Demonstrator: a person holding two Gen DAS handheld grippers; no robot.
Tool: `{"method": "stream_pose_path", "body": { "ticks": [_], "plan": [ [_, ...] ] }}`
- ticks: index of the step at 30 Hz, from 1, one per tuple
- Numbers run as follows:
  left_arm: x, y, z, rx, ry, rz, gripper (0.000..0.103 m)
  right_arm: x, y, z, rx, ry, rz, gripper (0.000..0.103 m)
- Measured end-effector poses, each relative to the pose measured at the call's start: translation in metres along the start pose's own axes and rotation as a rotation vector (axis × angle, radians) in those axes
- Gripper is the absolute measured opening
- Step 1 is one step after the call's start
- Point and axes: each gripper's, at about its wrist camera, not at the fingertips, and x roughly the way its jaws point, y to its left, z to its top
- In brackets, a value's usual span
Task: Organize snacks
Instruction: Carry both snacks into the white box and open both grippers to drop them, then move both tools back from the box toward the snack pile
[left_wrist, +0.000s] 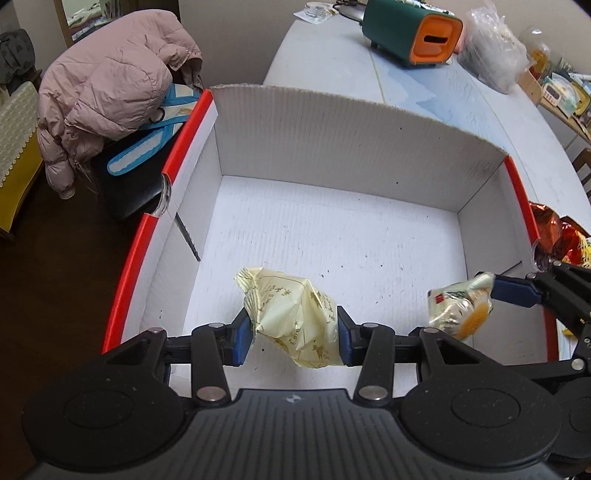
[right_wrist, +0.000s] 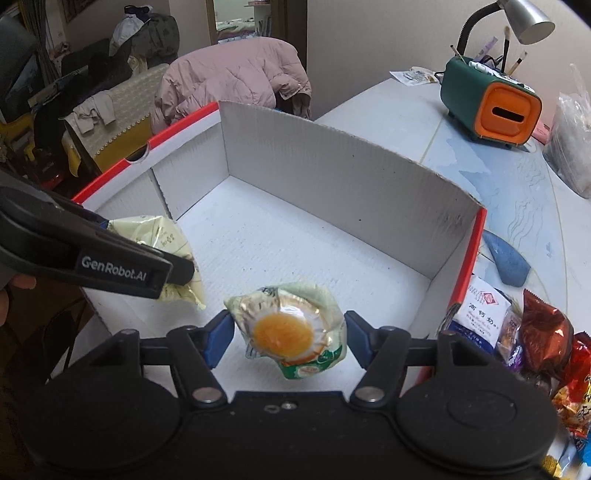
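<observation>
Setting: lived-in home, dining or living area.
Furniture: pink puffer jacket (left_wrist: 107, 88) draped over a chair, ahead-left of the left tool; cushioned seat with patterned cover (right_wrist: 125, 110) beyond it.
Table: pale tablecloth (left_wrist: 332, 66) ahead, carrying a green-and-orange tissue box (right_wrist: 491, 107) and a desk lamp (right_wrist: 524, 18) ahead-right of the right tool.
Clutter: clothes piled on furniture (right_wrist: 144, 33), far ahead-left.
Doorway: open to another room (right_wrist: 240, 18), straight ahead.

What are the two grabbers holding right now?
Left gripper: closed on the pale yellow snack packet.
Right gripper: closed on the clear packet with the orange centre.
</observation>
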Motion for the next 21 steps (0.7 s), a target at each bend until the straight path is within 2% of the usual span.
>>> {"method": "stream_pose_path", "body": {
  "ticks": [3,8,11,17,21],
  "plan": [
    [0.002,0.0,-0.001,0.001,0.006,-0.004,0.045,0.0,0.002,0.0,0.002,0.002,0.003,0.065],
    [0.001,0.001,-0.003,0.0,0.001,-0.01,0.05,-0.004,0.001,-0.001,0.008,-0.009,0.006,0.071],
    [-0.006,0.001,-0.005,0.004,-0.021,-0.019,0.058,-0.009,-0.001,-0.001,0.019,-0.025,0.005,0.074],
    [-0.025,-0.002,-0.01,0.01,-0.065,-0.042,0.062,-0.027,-0.005,-0.005,0.043,-0.065,0.011,0.08],
    [-0.044,-0.009,-0.016,0.036,-0.123,-0.058,0.065,-0.043,-0.01,-0.007,0.076,-0.099,0.018,0.085]
  ]
}}
